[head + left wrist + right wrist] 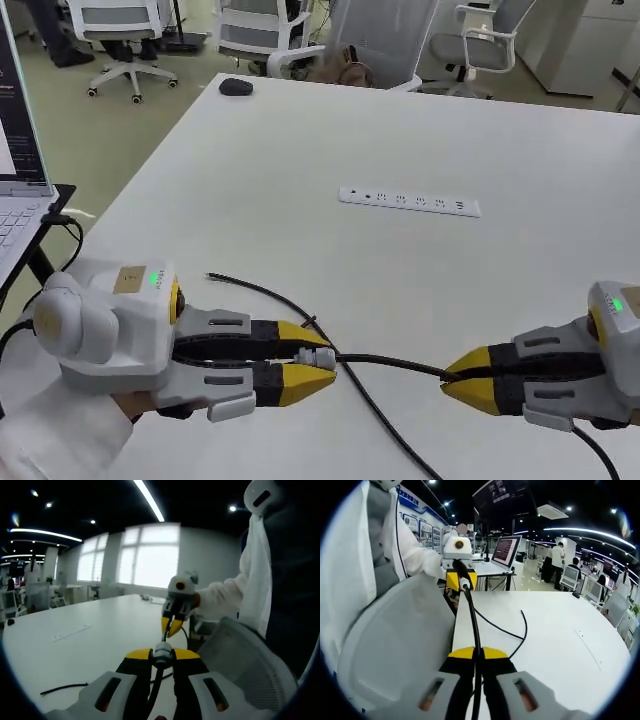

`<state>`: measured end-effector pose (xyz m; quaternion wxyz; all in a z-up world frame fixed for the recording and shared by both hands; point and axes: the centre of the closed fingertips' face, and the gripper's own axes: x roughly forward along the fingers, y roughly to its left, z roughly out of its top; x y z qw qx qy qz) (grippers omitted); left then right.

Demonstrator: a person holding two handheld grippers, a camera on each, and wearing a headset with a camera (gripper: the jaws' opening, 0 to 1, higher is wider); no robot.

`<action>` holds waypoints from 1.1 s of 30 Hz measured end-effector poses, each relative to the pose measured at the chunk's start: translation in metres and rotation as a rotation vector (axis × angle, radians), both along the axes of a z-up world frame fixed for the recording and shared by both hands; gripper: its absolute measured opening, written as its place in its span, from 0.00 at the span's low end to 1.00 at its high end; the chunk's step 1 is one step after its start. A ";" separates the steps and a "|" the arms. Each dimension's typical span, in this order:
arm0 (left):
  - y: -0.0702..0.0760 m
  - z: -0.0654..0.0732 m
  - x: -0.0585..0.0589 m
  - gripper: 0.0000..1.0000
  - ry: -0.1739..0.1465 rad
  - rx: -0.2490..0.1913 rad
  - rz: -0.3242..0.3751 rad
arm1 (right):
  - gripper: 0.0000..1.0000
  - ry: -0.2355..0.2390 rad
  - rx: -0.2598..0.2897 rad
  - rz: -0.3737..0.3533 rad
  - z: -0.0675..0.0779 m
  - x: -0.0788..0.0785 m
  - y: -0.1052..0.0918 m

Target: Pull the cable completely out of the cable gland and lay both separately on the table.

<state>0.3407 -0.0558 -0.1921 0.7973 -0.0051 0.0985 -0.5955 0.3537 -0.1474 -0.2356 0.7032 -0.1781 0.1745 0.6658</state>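
Above the near edge of the white table (300, 150), one black cable (390, 362) stretches level between two grippers, its long axis running left to right. The left gripper (328, 361) pinches the one pale cable gland (312, 357), threaded on the cable. The right gripper (447, 383) is clamped on the cable itself. Slack cable lies curved on the tabletop.

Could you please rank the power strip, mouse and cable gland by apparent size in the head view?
1. Power strip, clearly largest.
2. Mouse and cable gland look about alike; the gland is nearer the camera and partly hidden by jaws, so unranked.
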 end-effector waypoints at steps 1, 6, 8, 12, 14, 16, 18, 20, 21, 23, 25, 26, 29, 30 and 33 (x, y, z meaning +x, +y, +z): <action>0.000 0.000 0.000 0.17 -0.001 0.004 0.001 | 0.03 -0.002 0.001 -0.002 0.000 0.002 0.000; 0.001 -0.003 0.004 0.17 0.004 0.017 0.016 | 0.05 0.013 0.014 -0.005 0.009 -0.002 0.007; -0.001 -0.004 0.003 0.17 0.004 0.021 0.009 | 0.09 0.007 0.015 0.003 0.012 -0.002 0.011; -0.008 -0.004 0.002 0.17 0.005 0.013 0.000 | 0.16 -0.012 0.055 0.039 0.029 -0.003 0.029; -0.011 -0.005 0.001 0.17 0.007 0.011 -0.007 | 0.19 -0.023 0.063 0.083 0.037 -0.009 0.043; -0.014 -0.005 0.001 0.17 0.008 0.008 -0.017 | 0.19 -0.043 0.049 0.128 0.039 -0.016 0.055; -0.016 -0.003 0.001 0.17 0.007 0.004 -0.025 | 0.19 -0.049 0.038 0.154 0.037 -0.019 0.064; -0.017 -0.002 0.001 0.17 0.008 -0.004 -0.028 | 0.19 -0.055 0.027 0.162 0.033 -0.018 0.068; -0.017 -0.001 0.001 0.17 0.010 -0.008 -0.030 | 0.18 -0.056 0.022 0.164 0.031 -0.017 0.069; -0.018 0.001 0.000 0.17 0.013 -0.016 -0.038 | 0.14 -0.066 0.007 0.173 0.028 -0.017 0.072; -0.018 0.000 -0.001 0.17 0.012 -0.012 -0.045 | 0.04 -0.061 0.003 0.179 0.025 -0.017 0.071; -0.018 -0.001 -0.001 0.17 0.014 -0.011 -0.047 | 0.03 -0.058 0.009 0.177 0.024 -0.016 0.069; -0.019 0.000 -0.001 0.17 0.016 -0.015 -0.046 | 0.02 -0.049 0.012 0.169 0.024 -0.017 0.069; -0.019 0.000 -0.002 0.17 0.016 -0.016 -0.047 | 0.02 -0.054 0.010 0.168 0.024 -0.018 0.069; -0.020 -0.001 -0.002 0.17 0.017 -0.015 -0.049 | 0.02 -0.062 0.004 0.169 0.021 -0.018 0.066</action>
